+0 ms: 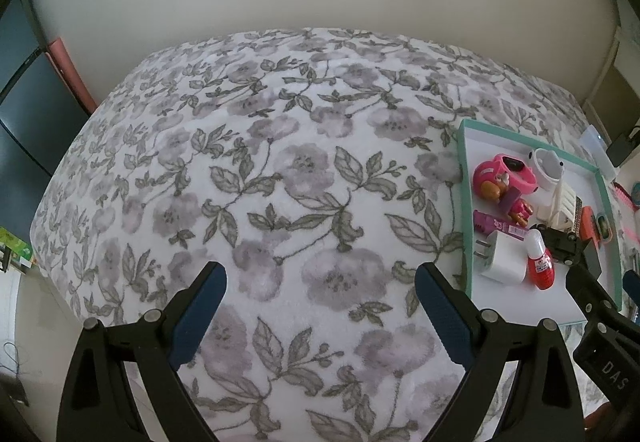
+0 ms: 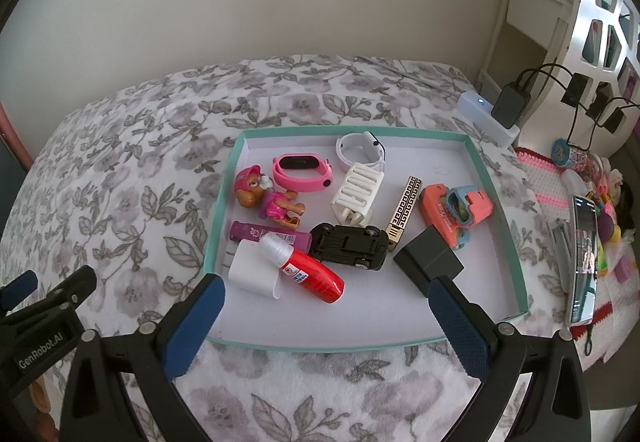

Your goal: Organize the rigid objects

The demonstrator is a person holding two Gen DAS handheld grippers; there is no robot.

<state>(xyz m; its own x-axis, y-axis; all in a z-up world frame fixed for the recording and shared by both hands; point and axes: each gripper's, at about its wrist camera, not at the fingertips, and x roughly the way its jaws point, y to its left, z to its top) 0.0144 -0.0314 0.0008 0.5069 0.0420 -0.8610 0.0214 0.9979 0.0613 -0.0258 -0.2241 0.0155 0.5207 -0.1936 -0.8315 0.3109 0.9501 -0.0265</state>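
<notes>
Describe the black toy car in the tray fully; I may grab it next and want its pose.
The black toy car lies flipped on its roof in the teal-rimmed tray, its plastic-looking underside and small wheels facing up. Its body runs roughly left to right. The red glue bottle lies by its left end and the gold patterned bar by its right.

White charger (image 2: 252, 268) partly hidden under red bottle (image 2: 310, 270); phone (image 2: 583, 258) screen unreadable

Left claw (image 1: 320, 282) spread wide, empty; right claw (image 2: 326, 296) likewise spread wide, holding nothing
</notes>
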